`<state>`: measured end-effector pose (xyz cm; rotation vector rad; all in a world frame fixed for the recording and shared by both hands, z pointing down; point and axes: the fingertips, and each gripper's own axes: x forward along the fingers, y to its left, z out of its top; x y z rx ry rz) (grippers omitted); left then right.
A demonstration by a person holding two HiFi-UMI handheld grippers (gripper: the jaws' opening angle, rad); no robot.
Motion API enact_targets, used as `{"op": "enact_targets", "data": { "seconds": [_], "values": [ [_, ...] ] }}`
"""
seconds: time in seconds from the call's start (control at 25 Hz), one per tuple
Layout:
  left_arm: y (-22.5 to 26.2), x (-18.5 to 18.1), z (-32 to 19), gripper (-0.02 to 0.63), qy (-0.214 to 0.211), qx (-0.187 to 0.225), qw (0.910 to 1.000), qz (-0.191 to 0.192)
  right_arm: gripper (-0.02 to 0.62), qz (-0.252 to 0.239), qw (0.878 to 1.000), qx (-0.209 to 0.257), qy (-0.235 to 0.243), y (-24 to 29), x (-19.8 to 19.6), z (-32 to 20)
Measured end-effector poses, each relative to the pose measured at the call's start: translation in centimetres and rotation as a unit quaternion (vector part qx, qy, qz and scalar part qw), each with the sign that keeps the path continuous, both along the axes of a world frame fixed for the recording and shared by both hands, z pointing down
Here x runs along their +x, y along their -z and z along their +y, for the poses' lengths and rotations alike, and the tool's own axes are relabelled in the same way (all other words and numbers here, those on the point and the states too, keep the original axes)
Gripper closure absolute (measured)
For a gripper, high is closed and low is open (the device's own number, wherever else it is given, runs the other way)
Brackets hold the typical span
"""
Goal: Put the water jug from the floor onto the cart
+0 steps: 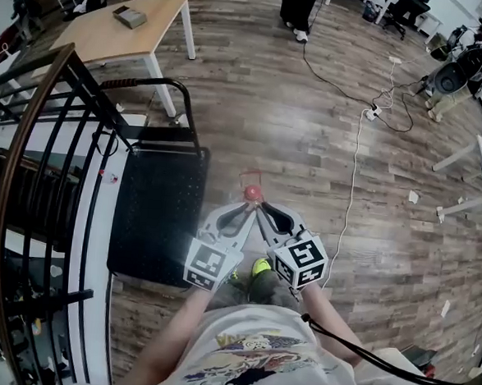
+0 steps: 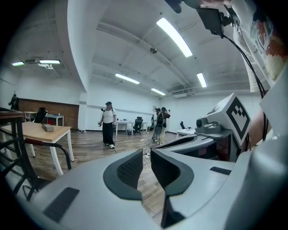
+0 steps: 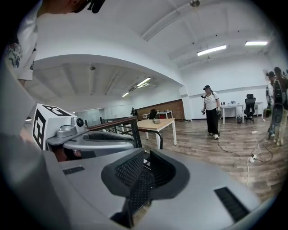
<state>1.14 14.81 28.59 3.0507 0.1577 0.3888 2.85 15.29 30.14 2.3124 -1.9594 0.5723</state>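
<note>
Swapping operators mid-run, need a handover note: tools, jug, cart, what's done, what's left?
Left tool: jaws a sliver apart, empty.
Right tool: jaws about closed, empty. Both are held side by side in front of the person.
Cart: on the person's left, deck bare.
Jug: not clearly in any view; small red object at the tool tips, unidentifiable.
Done: nothing yet.
Left: find jug, grip, lift onto cart.

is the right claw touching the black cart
Apart. The head view shows the right claw over the wooden floor, with the left claw lying between it and the black cart.
</note>
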Motion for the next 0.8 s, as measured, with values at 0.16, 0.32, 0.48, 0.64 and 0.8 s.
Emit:
{"op": "enact_targets", "data": {
  "seconds": [0.16,0.32,0.48,0.64,0.8],
  "values": [
    [-0.7,1.9,-0.9,0.543,0.013,0.008,0.9998,-0.012,0.565,-0.002,1.000,-0.005,0.011,-0.8,1.9,-0.6],
    [-1.6,3.7,-1.6,0.511,0.030,0.012,0.9991,-0.026,0.565,-0.005,0.999,-0.005,0.031,-1.4,3.8,-1.0],
    [-2.4,6.1,-2.4,0.512,0.046,0.012,0.9980,-0.040,0.565,-0.007,0.999,-0.003,0.051,-1.7,6.3,-2.0],
    [-3.3,8.5,-2.4,0.515,0.066,0.024,0.9963,-0.050,0.565,-0.012,0.997,-0.004,0.074,-2.5,8.9,-2.3],
    [-4.7,11.2,-2.5,0.515,0.085,0.024,0.9942,-0.061,0.565,-0.013,0.996,-0.003,0.087,-3.6,11.7,-2.8]
  ]
}}
